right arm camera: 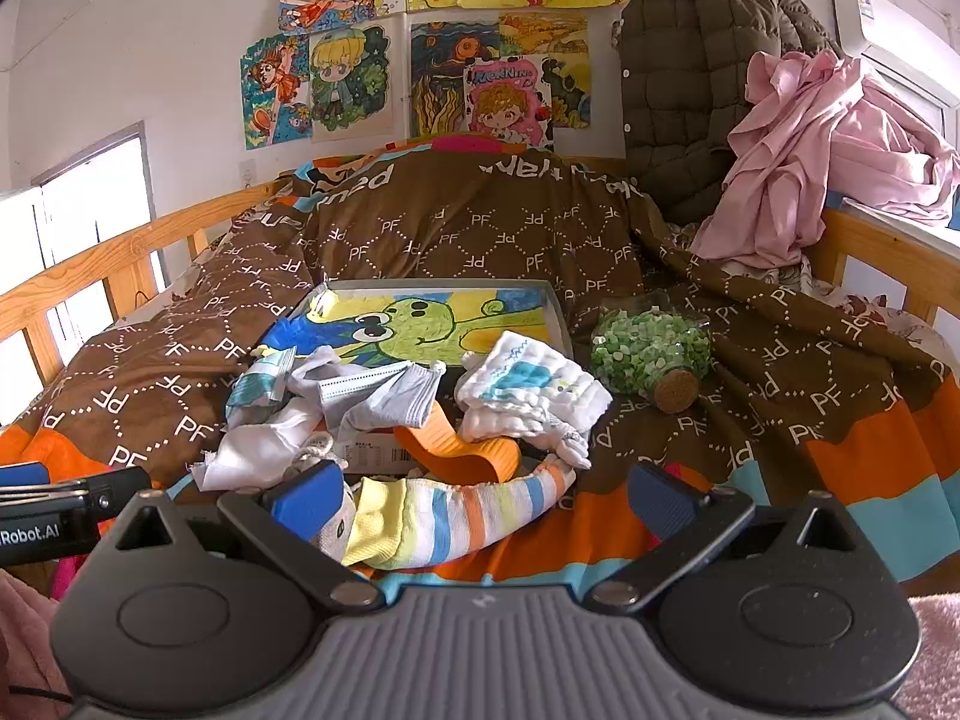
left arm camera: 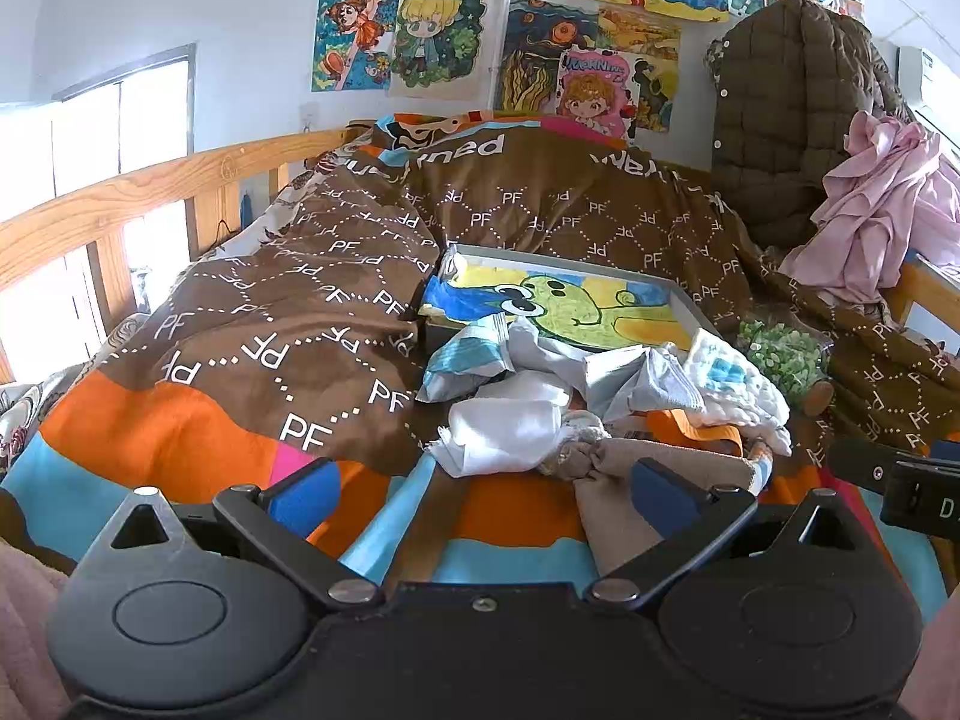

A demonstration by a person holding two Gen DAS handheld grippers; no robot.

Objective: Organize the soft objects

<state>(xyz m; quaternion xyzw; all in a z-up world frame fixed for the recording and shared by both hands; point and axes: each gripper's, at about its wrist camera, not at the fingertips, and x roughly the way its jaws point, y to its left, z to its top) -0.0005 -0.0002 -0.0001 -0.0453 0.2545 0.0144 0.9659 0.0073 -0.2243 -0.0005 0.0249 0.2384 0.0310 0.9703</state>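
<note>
Your right hand-held gripper [right arm camera: 483, 501] is released, its 2 blue pads spread wide with the pastel-striped knitted sock [right arm camera: 456, 519] lying between them, long axis crosswise, jaw to jaw. Your left hand-held gripper [left arm camera: 480, 492] is also released, empty, its right pad just beside the beige bunched cloth [left arm camera: 654, 468]. Beyond both, the heap of white and grey soft cloths [right arm camera: 336, 408] sits on the brown quilted bed cover [right arm camera: 180, 372]. The right is nearer the sock; I judge it needs only to close.

Left claw [left arm camera: 480, 492] and right claw [right arm camera: 480, 495] both gape wide.
</note>
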